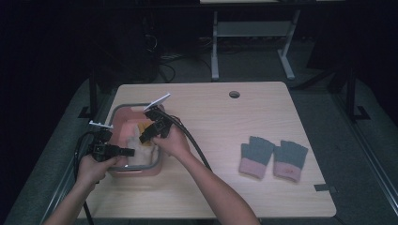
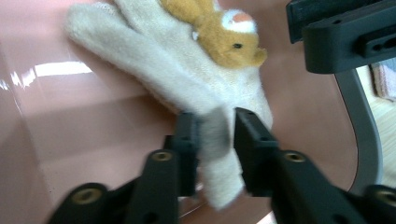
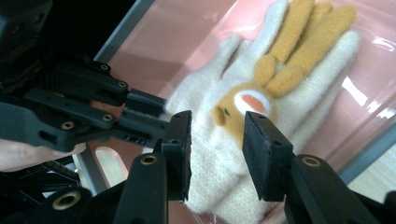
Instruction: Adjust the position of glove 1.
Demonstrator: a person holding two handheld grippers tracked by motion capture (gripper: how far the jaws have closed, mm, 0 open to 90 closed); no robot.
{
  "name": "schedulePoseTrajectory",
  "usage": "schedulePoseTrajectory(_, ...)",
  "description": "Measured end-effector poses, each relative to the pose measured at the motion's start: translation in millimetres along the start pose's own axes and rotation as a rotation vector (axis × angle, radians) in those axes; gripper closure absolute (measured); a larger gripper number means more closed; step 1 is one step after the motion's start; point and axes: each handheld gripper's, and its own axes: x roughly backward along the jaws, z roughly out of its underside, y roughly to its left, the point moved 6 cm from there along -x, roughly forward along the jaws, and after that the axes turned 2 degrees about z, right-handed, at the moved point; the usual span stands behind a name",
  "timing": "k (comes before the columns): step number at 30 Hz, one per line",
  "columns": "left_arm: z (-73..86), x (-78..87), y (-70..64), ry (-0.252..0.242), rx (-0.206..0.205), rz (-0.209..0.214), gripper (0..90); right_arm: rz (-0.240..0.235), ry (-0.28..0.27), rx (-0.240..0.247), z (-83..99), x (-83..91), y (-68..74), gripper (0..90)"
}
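Black left tongs (image 2: 215,135) are closed narrow on one finger of a cream fleece glove (image 2: 187,79); in the left gripper view that finger is pinched between the two jaws, its tip hanging down past them. The right tongs (image 3: 215,140) stand wider, one jaw to each side of the glove's back, close to the fleece; I cannot tell whether the pads press it. Their jaws frame an orange animal face (image 3: 243,105) sewn on the glove.

The glove lies in a pink tub (image 1: 121,123) with a grey rim, which sits near the bench's (image 1: 225,126) left edge. In the right gripper view its long axis runs from the cuff, down by the right jaws, up to the fingertips at the upper right, with two orange ears lying along the fingers. That view also shows the left tongs coming in from the left to the glove's outermost finger. The left gripper view shows the face side-on, with the right tongs at its top right corner.

In the high view both hands hold their tongs (image 1: 123,152) (image 1: 146,136) over the tub. One cream glove is in the tub; two grey fingerless gloves (image 1: 256,157) (image 1: 289,160) with pink cuffs lie side by side near the bench's right edge, well apart from the tub
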Motion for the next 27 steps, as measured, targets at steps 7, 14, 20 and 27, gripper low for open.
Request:
schedulePoseTrajectory(7,0.1,-3.8,1.0,0.029,0.002,0.001,73.5,-0.008,-0.007,-0.001,1.4,4.8,-1.3,61.9)
schedulePoseTrajectory(14,-1.5,-2.8,0.5,0.039,0.01,0.001,61.5,-0.016,-0.018,-0.003,3.3,11.6,-3.2,61.4)
schedulePoseTrajectory(20,-2.7,5.8,5.1,0.045,0.015,-0.029,58.8,-0.018,-0.038,-0.008,5.6,21.5,-4.0,61.3)
schedulePoseTrajectory(27,1.4,-2.8,3.2,0.095,-0.01,-0.038,77.5,-0.019,-0.049,-0.007,7.0,25.4,-3.9,61.3)
